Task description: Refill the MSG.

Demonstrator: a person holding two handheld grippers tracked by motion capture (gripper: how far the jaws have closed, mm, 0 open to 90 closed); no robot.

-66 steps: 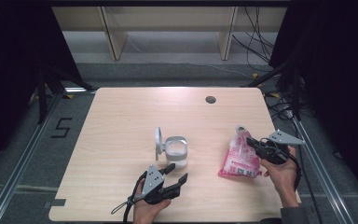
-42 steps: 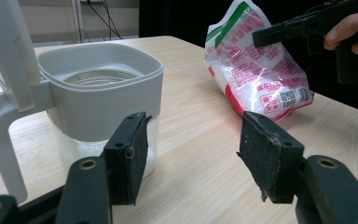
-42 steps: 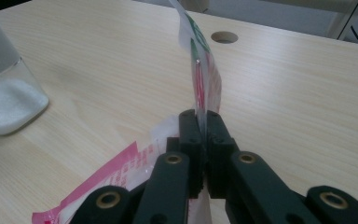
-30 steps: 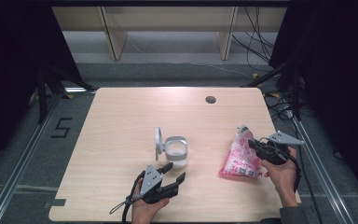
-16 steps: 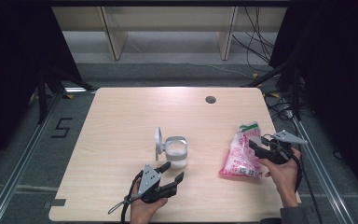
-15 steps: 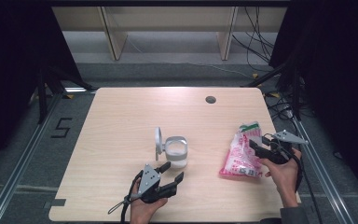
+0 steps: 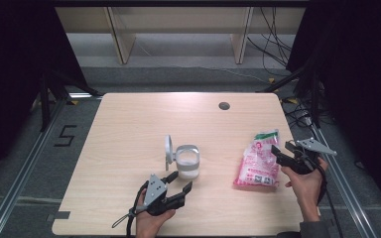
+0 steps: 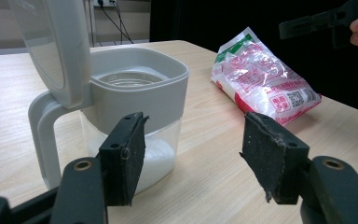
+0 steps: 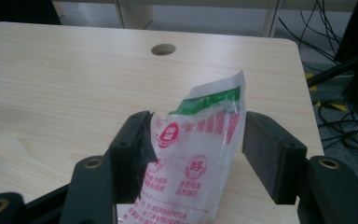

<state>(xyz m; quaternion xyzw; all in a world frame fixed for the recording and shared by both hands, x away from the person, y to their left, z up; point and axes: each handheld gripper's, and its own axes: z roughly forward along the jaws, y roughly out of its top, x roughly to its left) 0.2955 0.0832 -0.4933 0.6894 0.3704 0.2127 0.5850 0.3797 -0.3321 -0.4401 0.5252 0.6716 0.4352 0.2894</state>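
The pink-and-white plastic bag (image 7: 257, 163) lies flat near the table's right edge, at about four o'clock from the table's middle — crinkled, glossy film printed with red characters, a green band across its top end, which points toward the far side, and a small square code patch near its lower end. In the right gripper view the bag's top (image 9: 200, 126) stands between the two black jaws: the left jaw overlaps the film's edge, the right jaw stands clear of it, and the jaws have just been opening, so the right gripper (image 7: 284, 157) is spread around the bag rather than clamping it. A round red logo and red circled characters show on the film (too small to read). The left gripper (image 7: 174, 182) rests near the front edge, jaws apart with nothing between them, pointing at the lidded plastic jug (image 7: 186, 161) at its one o'clock; the jug has a grey rim and handle, a flipped-up lid and white powder in its clear base. The wooden table (image 7: 129, 129) lies bare across its far half save for a round cable hole (image 7: 223, 105) at twelve o'clock from the bag. A painted "5" (image 7: 65, 136) marks the floor to the left.
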